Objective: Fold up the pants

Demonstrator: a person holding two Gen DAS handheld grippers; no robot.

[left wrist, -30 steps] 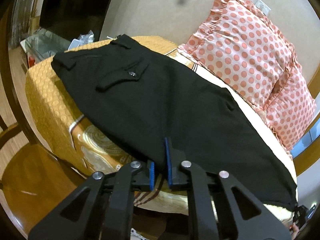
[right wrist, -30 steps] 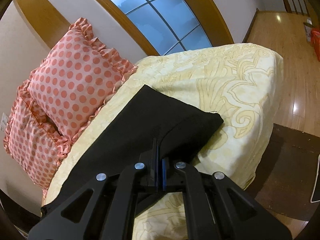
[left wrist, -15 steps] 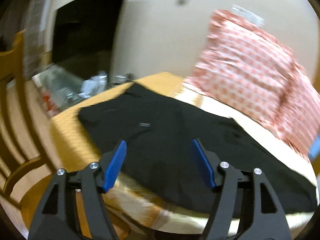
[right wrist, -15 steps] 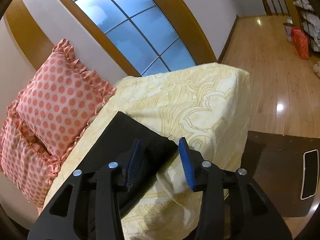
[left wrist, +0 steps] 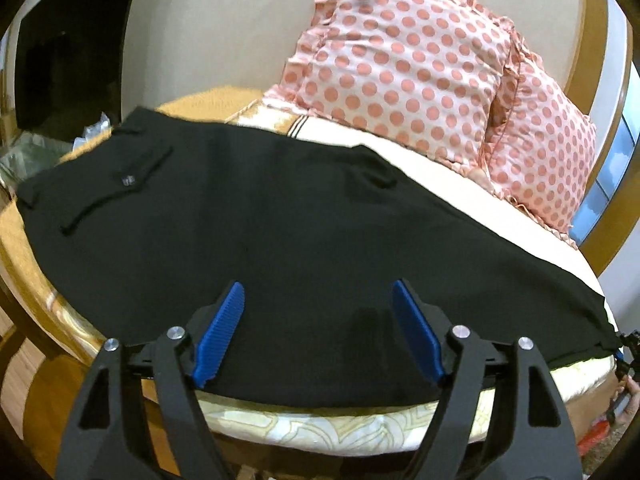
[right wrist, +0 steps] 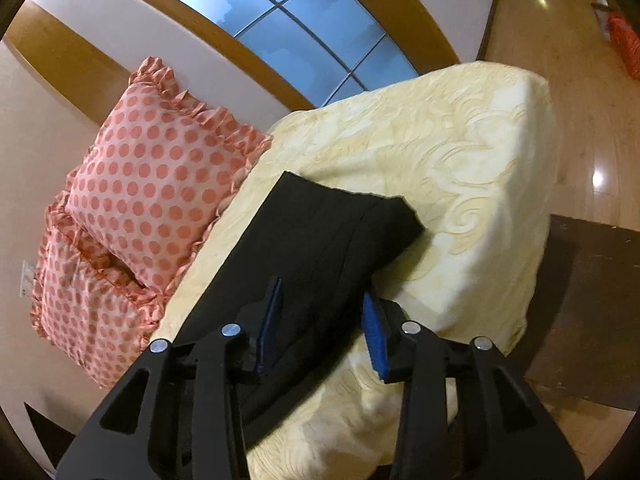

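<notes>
Bed (right wrist: 460,152), pillows (left wrist: 400,80) beside pants (left wrist: 280,220)

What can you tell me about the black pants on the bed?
The black pants look like smooth, dark woven cloth. They lie flat and stretched long across the yellow patterned bedspread, in front of the pink polka-dot pillows. At the waist end you can see a flap pocket with a small button. The leg end lies layered on the bed. Both grippers are open above the cloth; whether they touch it is unclear.
</notes>
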